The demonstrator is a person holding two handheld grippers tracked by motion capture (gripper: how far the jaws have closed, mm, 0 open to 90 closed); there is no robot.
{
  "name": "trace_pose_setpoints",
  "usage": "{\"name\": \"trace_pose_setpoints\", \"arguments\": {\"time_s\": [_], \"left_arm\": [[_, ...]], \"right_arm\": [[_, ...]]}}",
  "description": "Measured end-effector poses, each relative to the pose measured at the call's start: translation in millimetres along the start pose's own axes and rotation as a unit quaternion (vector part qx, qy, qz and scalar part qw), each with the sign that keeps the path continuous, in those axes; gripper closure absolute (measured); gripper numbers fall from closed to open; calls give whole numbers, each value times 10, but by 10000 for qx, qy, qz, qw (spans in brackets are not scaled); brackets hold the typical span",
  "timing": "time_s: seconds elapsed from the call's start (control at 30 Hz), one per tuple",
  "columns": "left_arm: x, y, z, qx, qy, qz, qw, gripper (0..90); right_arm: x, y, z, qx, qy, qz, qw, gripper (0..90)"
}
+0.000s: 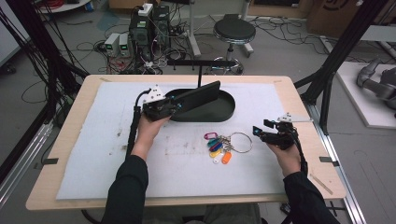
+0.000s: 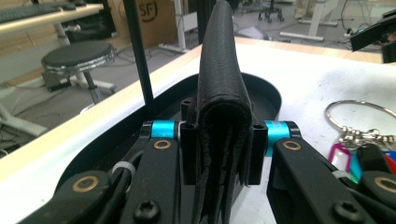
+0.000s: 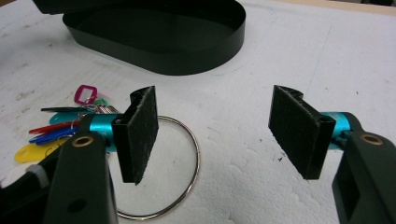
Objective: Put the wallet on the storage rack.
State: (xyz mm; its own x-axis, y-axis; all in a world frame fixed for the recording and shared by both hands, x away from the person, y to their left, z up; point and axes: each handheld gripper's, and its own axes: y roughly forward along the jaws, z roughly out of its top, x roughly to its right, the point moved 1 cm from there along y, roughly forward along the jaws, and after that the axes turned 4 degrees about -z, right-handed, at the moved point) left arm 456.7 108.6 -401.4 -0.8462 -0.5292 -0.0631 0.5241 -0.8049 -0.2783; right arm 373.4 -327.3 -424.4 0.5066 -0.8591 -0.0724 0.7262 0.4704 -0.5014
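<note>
Wallet (image 2: 223, 116): 1, pinched by left gripper (image 1: 173, 104) | tray (image 1: 224, 114): 1 | key ring (image 1: 239, 142): 1 | right gripper (image 1: 261, 127) spread

Bench (image 1: 299, 100): light wood, sitting across the middle of the high view.
Sheet (image 1: 187, 172): a white, stained mat lying on the bench, covering most of its top.
Tray (image 1: 229, 111): a black oval one resting on the sheet, upper centre of the frame.
Key ring (image 1: 240, 142): lying with its coloured tags (image 1: 215, 145) right of centre, just below the tray.
</note>
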Motion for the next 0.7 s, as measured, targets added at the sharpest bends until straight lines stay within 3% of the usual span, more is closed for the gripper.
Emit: {"name": "trace_pose_setpoints", "arguments": {"time_s": [0.17, 0.5, 0.7], "left_arm": [[-49, 120, 18, 2, -24, -12, 10000, 741], [-114, 294, -127, -1, -369, -37, 9993, 741], [-112, 342, -163, -26, -368, -30, 9993, 740]], "right_arm": [[-1, -6, 0, -2, -1, 4, 10000, 336], [-2, -11, 0, -13, 29, 22, 10000, 336], [1, -6, -1, -9, -6, 21, 10000, 336]]}}
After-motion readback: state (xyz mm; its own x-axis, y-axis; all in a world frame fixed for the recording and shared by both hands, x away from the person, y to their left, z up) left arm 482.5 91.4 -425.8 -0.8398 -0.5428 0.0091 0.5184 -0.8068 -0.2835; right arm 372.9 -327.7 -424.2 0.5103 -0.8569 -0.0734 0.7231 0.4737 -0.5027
